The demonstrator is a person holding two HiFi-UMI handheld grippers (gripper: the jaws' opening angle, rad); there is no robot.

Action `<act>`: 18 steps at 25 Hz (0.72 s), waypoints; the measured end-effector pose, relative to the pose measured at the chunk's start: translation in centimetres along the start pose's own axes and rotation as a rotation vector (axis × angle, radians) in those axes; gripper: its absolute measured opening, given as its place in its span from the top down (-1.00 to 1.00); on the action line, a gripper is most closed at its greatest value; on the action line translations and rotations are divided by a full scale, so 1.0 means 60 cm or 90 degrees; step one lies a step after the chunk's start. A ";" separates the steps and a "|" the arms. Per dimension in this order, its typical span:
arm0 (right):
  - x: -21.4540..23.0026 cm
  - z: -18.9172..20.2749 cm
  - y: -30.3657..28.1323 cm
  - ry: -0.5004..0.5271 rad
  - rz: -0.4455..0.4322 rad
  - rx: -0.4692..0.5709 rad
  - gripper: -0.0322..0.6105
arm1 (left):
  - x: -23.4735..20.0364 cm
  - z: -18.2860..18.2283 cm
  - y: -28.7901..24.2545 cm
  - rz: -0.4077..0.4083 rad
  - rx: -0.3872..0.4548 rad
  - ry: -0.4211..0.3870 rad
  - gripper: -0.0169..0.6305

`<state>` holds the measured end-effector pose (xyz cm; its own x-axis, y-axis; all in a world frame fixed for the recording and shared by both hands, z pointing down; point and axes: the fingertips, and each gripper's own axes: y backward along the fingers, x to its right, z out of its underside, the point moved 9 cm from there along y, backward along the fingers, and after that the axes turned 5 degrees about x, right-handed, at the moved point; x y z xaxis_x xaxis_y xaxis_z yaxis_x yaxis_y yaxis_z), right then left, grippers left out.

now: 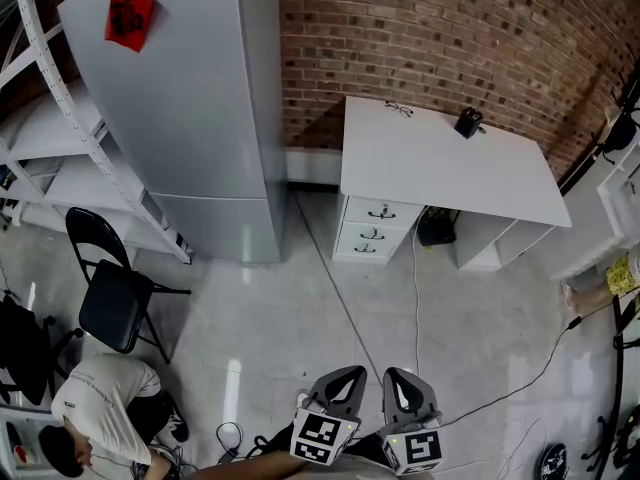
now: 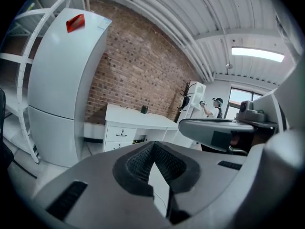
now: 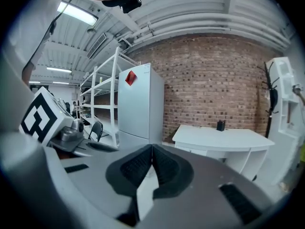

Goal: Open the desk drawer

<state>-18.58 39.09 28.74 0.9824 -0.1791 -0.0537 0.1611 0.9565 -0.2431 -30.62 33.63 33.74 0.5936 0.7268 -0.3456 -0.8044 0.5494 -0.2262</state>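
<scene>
A white desk [image 1: 440,158] stands against the brick wall, with a stack of three shut drawers [image 1: 373,230] at its left end; the top drawer [image 1: 381,212] has a dark handle. Both grippers hover over the floor well short of the desk, pointing toward it. My left gripper [image 1: 340,380] has its jaws together, holding nothing. My right gripper [image 1: 405,386], close beside it, is also shut and empty. In the left gripper view the drawers [image 2: 119,133] show far beyond the closed tips [image 2: 153,144]. In the right gripper view the desk [image 3: 221,140] lies ahead of the closed tips [image 3: 152,148].
A tall grey fridge [image 1: 190,98] stands left of the desk, with white shelving [image 1: 60,138] and a black folding chair [image 1: 115,293] beyond. A person crouches at the lower left [image 1: 100,398]. Cables [image 1: 415,298] run across the floor. A small black object [image 1: 467,122] sits on the desk.
</scene>
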 end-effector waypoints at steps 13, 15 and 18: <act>-0.044 -0.043 -0.065 0.043 -0.016 0.014 0.85 | -0.084 -0.046 0.007 -0.023 0.041 0.011 0.93; -0.047 -0.049 -0.073 0.047 -0.023 0.019 0.85 | -0.088 -0.051 0.012 -0.028 0.047 0.009 0.93; -0.052 -0.057 -0.090 0.054 -0.039 0.028 0.85 | -0.092 -0.053 0.014 -0.031 0.055 0.006 0.93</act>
<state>-22.85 33.70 26.92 0.9593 -0.2548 -0.1220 0.2268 0.9521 -0.2052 -34.66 28.75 32.55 0.6311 0.6951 -0.3442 -0.7694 0.6174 -0.1639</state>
